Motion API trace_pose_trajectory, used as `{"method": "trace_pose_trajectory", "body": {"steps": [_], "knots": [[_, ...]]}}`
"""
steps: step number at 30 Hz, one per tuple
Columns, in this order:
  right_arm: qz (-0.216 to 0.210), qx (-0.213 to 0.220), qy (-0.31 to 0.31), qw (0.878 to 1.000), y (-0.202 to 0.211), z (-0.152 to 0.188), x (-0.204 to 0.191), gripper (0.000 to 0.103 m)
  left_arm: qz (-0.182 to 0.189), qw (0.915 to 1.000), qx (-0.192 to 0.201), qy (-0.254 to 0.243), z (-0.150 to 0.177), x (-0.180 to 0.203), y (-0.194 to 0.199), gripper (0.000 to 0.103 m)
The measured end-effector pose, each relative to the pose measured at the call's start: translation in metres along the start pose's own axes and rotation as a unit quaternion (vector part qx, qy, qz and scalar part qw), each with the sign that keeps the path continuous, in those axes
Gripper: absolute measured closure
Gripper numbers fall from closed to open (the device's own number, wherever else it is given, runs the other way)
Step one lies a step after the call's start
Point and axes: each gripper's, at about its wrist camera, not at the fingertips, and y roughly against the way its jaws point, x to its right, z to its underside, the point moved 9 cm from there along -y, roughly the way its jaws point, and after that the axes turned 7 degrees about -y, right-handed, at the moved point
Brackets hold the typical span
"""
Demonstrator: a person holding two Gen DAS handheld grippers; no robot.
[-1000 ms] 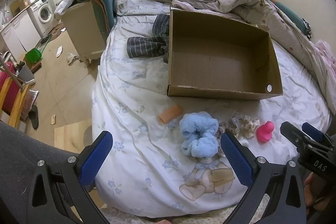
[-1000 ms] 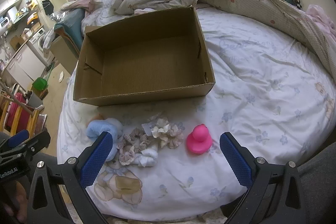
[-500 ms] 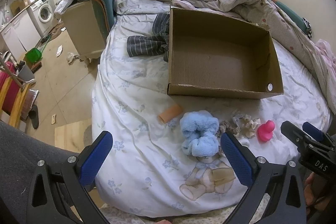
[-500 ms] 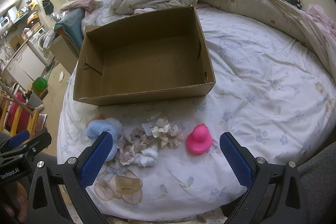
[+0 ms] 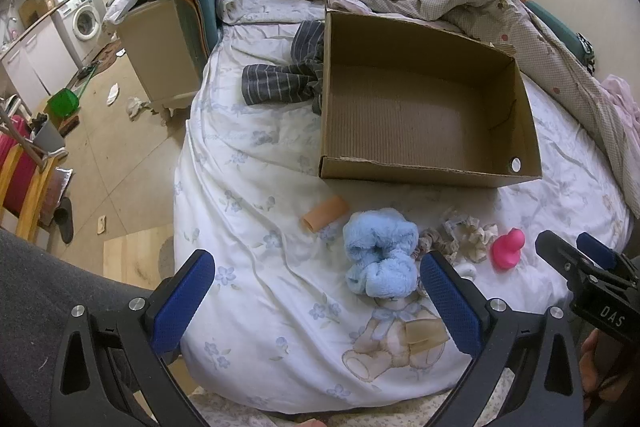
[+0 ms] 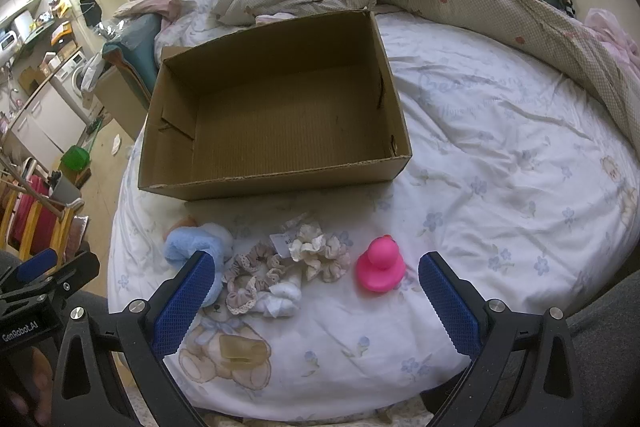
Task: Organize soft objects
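Brown corrugated cardboard makes up the open, empty box sitting on the white floral bedsheet, and every soft item lies in a loose row on the sheet just in front of its near wall. From left to right in the right wrist view: a peach-coloured tube, a fluffy light-blue plush bundle, a cluster of beige and cream fabric scrunchies with a small white one touching them, and a pink rubber duck set a little apart.

Both tools hover above the near edge of the bed with nothing between their fingers. The left gripper has its blue pads spread wide, with the blue bundle sitting just ahead, toward its right finger. The right gripper is equally spread, framing the scrunchies and the duck.

Nothing is in the box yet, so the step in hand looks like a first pick. To do it well, I would centre each gripper over one item before descending; the left one needs to shift right to straddle the plush. Pinching the bundle across its thick middle should keep it from unrolling. The scrunchies overlap, so taking an outer one first avoids dragging neighbours. The duck may squirt out of a pinch; grip its wide base.
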Motion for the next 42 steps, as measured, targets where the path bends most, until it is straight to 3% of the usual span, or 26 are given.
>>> {"method": "trace_pose_trajectory", "body": {"steps": [42], "knots": [[0.000,-0.002,-0.004,1.000,0.0012,-0.0017,0.0001,0.000,0.009,0.9999,-0.008,0.004,0.0006,-0.0002,-0.0036,0.000]]}}
